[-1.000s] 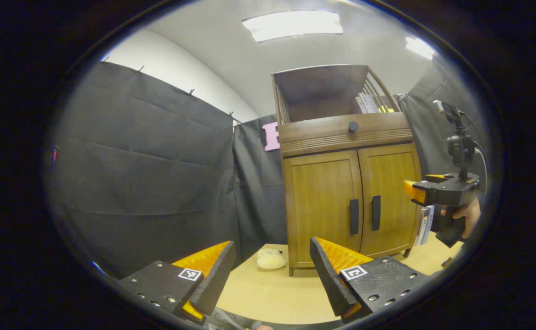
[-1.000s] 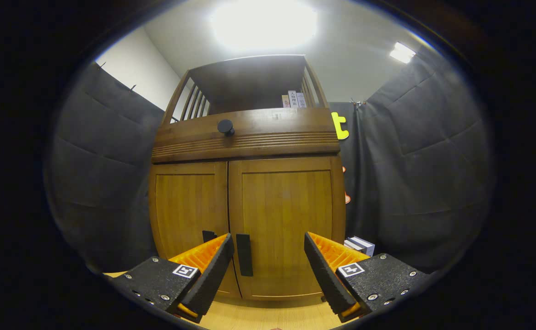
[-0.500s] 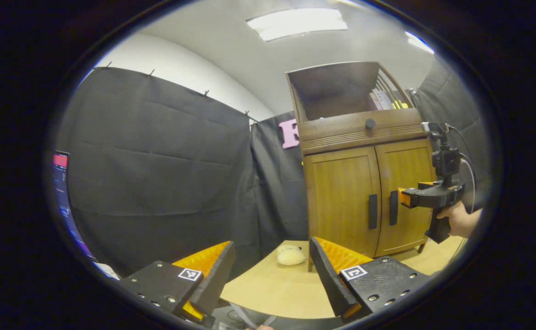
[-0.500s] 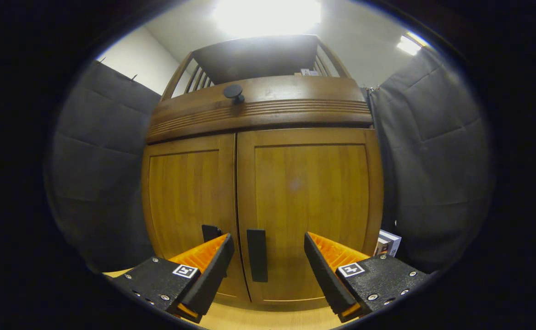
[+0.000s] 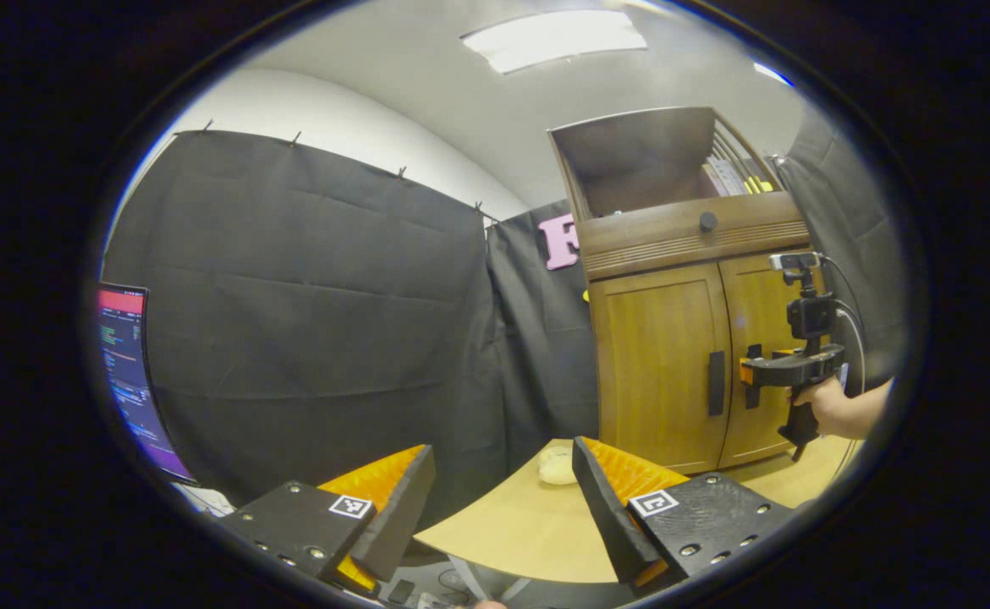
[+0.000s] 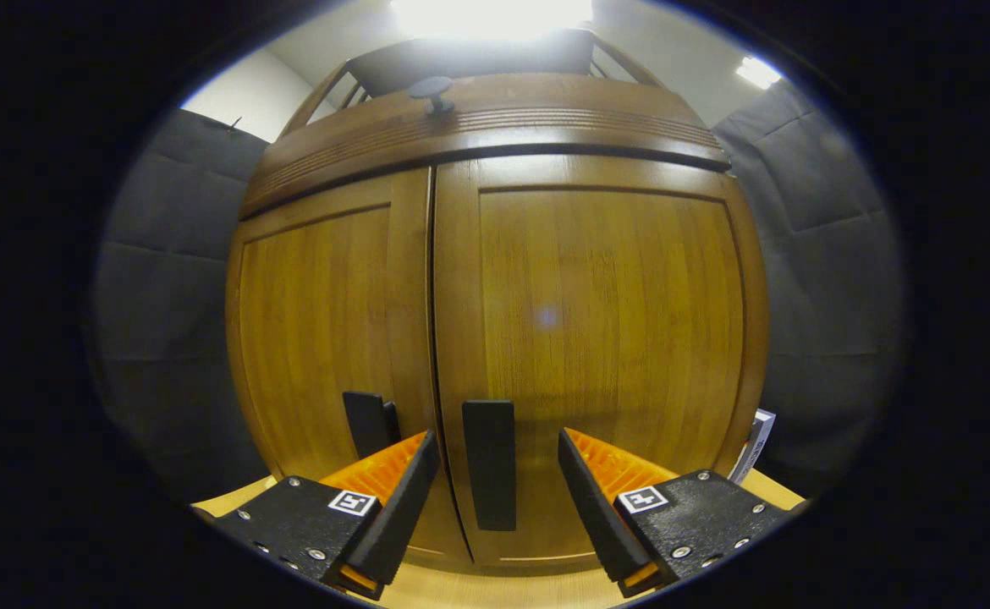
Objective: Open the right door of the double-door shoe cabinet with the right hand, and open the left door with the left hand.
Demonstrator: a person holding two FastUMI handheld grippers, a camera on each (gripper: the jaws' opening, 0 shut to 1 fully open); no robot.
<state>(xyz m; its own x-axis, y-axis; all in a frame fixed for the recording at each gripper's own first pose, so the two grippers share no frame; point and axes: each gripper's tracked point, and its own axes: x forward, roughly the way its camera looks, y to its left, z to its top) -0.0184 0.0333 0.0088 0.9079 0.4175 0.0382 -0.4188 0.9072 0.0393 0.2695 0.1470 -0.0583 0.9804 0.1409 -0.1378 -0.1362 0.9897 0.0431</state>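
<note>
Now we have the right gripper (image 6: 495, 474) spread wide, its fingers either side of the right door's handle (image 6: 490, 463) without touching it; both doors of the shoe cabinet (image 6: 495, 254) are shut. Our left gripper (image 5: 503, 499) hangs apart too, well back over the table (image 5: 512, 529), with the cabinet off to its right and a hand (image 5: 825, 408) by the doors.
</note>
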